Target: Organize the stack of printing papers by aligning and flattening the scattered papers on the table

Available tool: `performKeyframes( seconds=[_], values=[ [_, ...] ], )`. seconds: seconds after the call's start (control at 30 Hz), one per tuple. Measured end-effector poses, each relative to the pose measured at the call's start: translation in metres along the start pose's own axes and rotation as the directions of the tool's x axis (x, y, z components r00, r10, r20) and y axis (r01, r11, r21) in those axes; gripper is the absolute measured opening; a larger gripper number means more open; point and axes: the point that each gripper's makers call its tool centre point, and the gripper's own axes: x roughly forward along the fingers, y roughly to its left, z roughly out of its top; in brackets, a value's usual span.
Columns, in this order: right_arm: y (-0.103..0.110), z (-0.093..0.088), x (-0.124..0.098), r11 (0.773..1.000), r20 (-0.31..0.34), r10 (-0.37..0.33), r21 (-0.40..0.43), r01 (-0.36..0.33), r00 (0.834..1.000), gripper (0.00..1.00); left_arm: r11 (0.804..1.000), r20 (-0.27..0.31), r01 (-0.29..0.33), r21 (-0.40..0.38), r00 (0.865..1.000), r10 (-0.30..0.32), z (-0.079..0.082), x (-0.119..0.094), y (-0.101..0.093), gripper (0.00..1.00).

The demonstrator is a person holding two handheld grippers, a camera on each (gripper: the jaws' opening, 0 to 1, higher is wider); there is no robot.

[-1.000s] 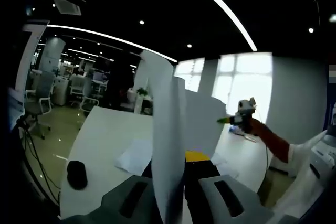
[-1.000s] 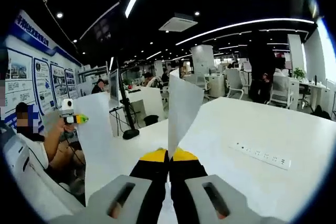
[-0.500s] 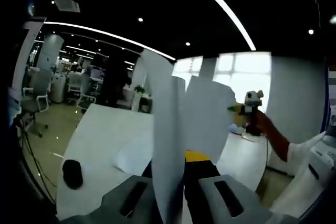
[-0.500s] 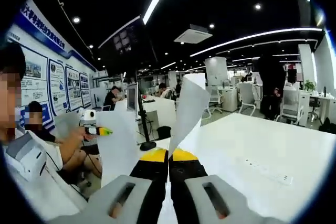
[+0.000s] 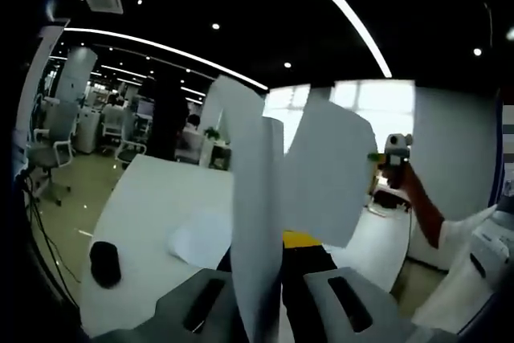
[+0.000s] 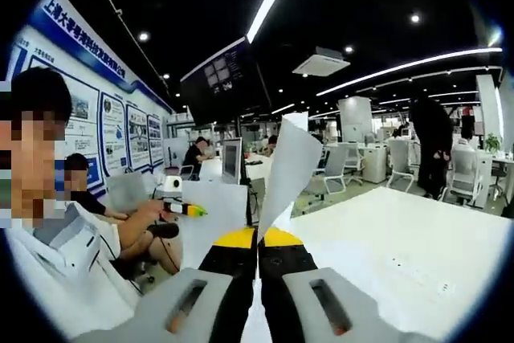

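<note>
In the left gripper view my left gripper (image 5: pixel 279 251) is shut on a white sheet (image 5: pixel 255 198) that stands upright between its jaws. Past it the right gripper (image 5: pixel 391 153) holds up a second sheet (image 5: pixel 329 173) in the air. One loose sheet (image 5: pixel 201 237) lies on the white table (image 5: pixel 152 198). In the right gripper view my right gripper (image 6: pixel 259 239) is shut on a curled sheet (image 6: pixel 289 165). To its left, the left gripper (image 6: pixel 181 208) holds its own sheet (image 6: pixel 213 218) above the table (image 6: pixel 377 226).
A black mouse-like object (image 5: pixel 104 263) sits near the table's left edge. A white power strip (image 6: pixel 418 272) lies on the table at the right. The person's body (image 6: pixel 56 263) is close on the left. Office chairs and desks stand beyond the table.
Both hands have lifted their sheets a little. In the left gripper view the right gripper and its sheet shifted right. In the right gripper view the left gripper drifted toward the centre.
</note>
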Motion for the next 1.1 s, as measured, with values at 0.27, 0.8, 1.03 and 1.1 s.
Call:
performKeyframes(
  seconds=[0.27, 0.8, 1.03, 1.1],
  values=[
    [0.006, -0.001, -0.005, 1.000, -0.063, 0.007, -0.007, -0.008, 0.998, 0.00, 1.000, -0.009, -0.005, -0.003, 1.000, 0.005, -0.002, 0.004, 0.002, 0.06],
    [-0.012, -0.015, 0.007, 0.994, -0.089, 0.060, 0.096, -0.051, 0.994, 0.00, 0.999, -0.015, -0.049, 0.004, 0.999, 0.049, -0.004, 0.001, 0.004, 0.06],
    [-0.015, -0.029, 0.020, 0.987, -0.063, 0.115, 0.120, -0.107, 0.991, 0.00, 0.998, -0.026, -0.062, 0.010, 0.998, 0.062, -0.003, 0.005, 0.005, 0.06],
    [-0.016, -0.032, 0.025, 0.986, -0.062, 0.128, 0.117, -0.120, 0.990, 0.00, 0.998, -0.032, -0.065, 0.012, 0.997, 0.065, -0.004, 0.007, 0.005, 0.06]
  ],
)
